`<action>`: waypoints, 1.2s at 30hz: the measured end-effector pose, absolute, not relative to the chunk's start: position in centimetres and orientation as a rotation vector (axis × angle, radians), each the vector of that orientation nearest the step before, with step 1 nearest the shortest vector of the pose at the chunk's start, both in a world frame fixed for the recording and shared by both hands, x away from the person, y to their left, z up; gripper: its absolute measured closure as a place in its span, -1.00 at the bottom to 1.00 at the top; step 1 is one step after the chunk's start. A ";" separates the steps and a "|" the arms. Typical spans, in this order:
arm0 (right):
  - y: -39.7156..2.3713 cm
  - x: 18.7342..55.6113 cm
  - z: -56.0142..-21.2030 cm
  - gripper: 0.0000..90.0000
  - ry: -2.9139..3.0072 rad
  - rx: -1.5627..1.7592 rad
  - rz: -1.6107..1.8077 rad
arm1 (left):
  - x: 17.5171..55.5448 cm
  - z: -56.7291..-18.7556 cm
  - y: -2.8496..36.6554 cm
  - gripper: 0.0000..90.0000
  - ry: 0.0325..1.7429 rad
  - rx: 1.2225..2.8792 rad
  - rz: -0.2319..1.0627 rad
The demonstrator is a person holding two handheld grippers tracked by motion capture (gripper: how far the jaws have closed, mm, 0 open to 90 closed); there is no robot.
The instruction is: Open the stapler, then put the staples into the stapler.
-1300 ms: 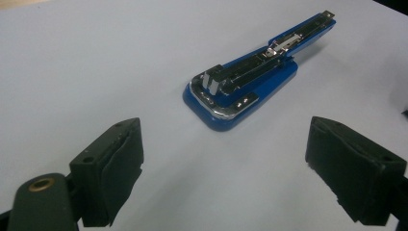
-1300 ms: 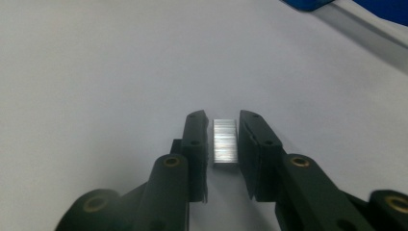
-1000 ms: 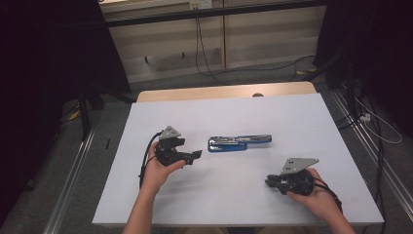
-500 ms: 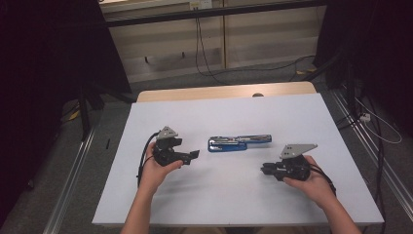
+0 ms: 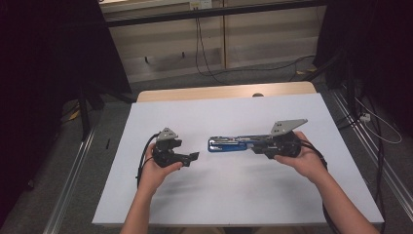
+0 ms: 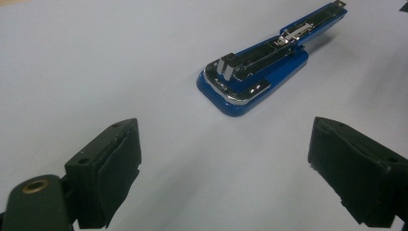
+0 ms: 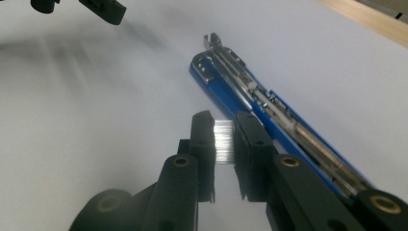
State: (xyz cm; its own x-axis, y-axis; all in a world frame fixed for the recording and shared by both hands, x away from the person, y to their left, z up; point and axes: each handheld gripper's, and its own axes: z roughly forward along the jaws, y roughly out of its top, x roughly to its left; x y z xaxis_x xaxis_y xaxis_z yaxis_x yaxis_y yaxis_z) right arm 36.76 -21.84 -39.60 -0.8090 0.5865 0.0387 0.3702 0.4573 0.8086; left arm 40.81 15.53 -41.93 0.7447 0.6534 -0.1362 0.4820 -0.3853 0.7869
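Your right hand-held gripper (image 7: 224,140), clamping a staple strip (image 7: 223,140), should align squarely with the open blue stapler (image 7: 269,108)'s channel.

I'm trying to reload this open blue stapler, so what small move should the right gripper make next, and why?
Probably ease the right gripper sideways over the stapler: it pinches a staple strip just beside the exposed open channel, not yet above it.

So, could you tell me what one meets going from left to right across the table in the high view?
Left gripper → blue stapler, opened out flat → right gripper, jaws closed on a strip of staples.
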 end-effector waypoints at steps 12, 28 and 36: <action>-20.8 39.3 -38.4 0.77 2.472 0.778 1.291 | 40.8 -42.0 15.7 -0.75 0.865 2.052 0.234; -19.7 42.0 -37.9 0.76 2.487 0.737 1.283 | 41.2 -42.1 15.9 -0.75 0.876 2.040 0.237; -19.1 43.1 -37.7 0.77 2.501 0.687 1.298 | 41.1 -42.0 16.2 -0.75 0.877 2.039 0.240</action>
State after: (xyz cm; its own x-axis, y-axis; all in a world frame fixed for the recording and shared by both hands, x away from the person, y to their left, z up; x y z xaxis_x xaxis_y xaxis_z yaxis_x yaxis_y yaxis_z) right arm 43.11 -19.13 -37.73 -0.8604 0.5097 0.0032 0.2960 0.4946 0.8172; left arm 41.13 16.17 -41.97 0.7321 0.6642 -0.1511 0.4942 -0.3653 0.7889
